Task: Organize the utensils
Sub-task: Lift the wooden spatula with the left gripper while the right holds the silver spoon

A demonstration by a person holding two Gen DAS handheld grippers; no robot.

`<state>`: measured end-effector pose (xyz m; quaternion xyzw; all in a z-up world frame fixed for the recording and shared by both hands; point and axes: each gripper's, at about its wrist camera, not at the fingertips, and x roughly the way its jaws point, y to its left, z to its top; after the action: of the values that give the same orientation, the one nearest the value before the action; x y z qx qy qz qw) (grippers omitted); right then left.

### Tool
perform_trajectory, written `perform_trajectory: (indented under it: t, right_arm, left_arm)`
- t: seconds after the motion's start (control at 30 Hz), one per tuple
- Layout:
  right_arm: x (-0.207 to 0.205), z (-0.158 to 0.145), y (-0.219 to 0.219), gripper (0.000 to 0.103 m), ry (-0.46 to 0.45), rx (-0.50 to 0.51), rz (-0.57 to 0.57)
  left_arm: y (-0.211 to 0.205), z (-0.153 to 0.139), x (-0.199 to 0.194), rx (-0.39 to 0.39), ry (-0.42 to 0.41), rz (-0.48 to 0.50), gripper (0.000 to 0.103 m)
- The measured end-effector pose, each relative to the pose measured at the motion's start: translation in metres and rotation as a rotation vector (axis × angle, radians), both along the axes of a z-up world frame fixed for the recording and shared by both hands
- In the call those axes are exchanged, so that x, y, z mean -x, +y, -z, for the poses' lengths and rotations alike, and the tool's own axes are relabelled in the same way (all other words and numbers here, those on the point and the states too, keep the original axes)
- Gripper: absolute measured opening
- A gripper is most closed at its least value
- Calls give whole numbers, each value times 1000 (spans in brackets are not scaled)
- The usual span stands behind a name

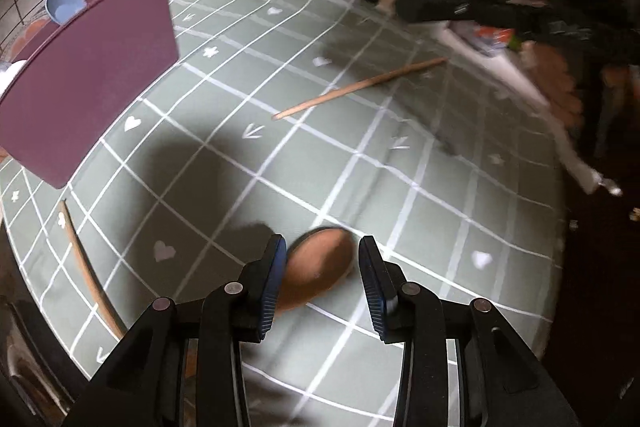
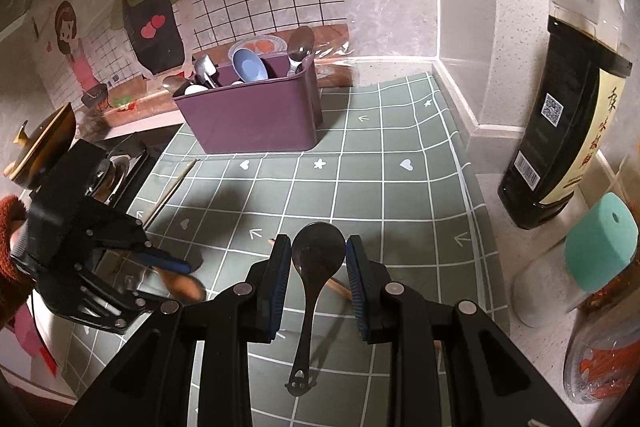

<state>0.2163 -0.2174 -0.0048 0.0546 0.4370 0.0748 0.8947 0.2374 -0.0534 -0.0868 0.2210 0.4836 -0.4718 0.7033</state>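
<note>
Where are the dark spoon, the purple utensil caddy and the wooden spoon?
dark spoon (image 2: 318, 247), right wrist view, on its bowl.
purple utensil caddy (image 2: 252, 119), right wrist view, front wall.
wooden spoon (image 1: 318, 269), left wrist view, on its bowl.

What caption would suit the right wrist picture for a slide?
Right tool grips a dark spoon above the green checked mat, facing a purple utensil caddy.

- Your green checked mat covers the counter.
- You have a dark sauce bottle standing at the right, beside the wall.
- A teal sponge sits just below that bottle.
- A cartoon wall sticker faces you.
</note>
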Motion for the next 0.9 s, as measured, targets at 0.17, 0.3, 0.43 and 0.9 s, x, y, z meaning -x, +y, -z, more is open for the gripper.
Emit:
perform_trajectory:
  t: [0.17,0.3,0.43,0.9]
  right_arm:
    - [1,0,6,26,6,7,-4]
    - [3,-1,13,26,1,10,-9]
    - [6,-4,20,26,-7,15,-13]
    - [16,-13,21,26,-30,32,26]
  left_arm:
    - [5,-4,12,-28,-47,53,40]
    - [1,2,10,-68,-95,36,40]
    - [-1,11,9,-78,-100,35,40]
    - [-3,13,5,19,-132,-307,25]
